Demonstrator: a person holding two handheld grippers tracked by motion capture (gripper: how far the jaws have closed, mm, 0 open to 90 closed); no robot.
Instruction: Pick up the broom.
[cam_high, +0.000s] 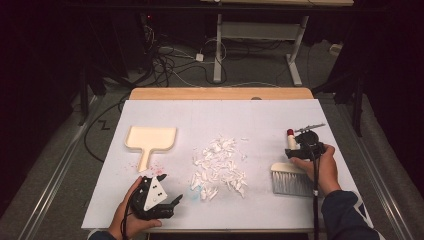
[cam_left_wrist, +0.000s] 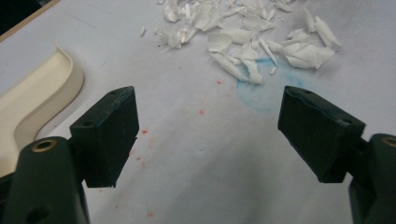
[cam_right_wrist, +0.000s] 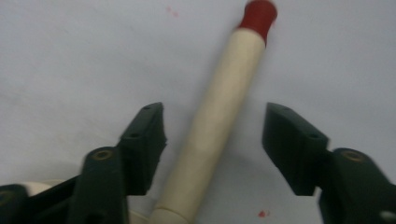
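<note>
A cream dustpan (cam_high: 150, 139) lies flat at the left of the white sheet, and its rim (cam_left_wrist: 37, 102) is at the left of the left gripper view. A pile of torn white paper scraps (cam_high: 219, 165) (cam_left_wrist: 243, 32) sits mid-table. A hand brush (cam_high: 290, 179) lies at the right, with pale bristles toward me and a cream handle (cam_right_wrist: 219, 116) ending in a red tip (cam_right_wrist: 258, 14). My right gripper (cam_high: 302, 146) (cam_right_wrist: 215, 144) straddles that handle, open, with a gap on both sides. My left gripper (cam_high: 170, 189) (cam_left_wrist: 208, 135) is open over bare sheet, between the dustpan's handle and the scraps.
The white sheet (cam_high: 260, 115) covers a wooden table whose far edge (cam_high: 220, 93) shows. A blue smear (cam_left_wrist: 261, 95) and red specks (cam_left_wrist: 201, 112) mark the sheet near the scraps. Beyond the table, cables and another desk's legs (cam_high: 218, 50) stand on the dark floor.
</note>
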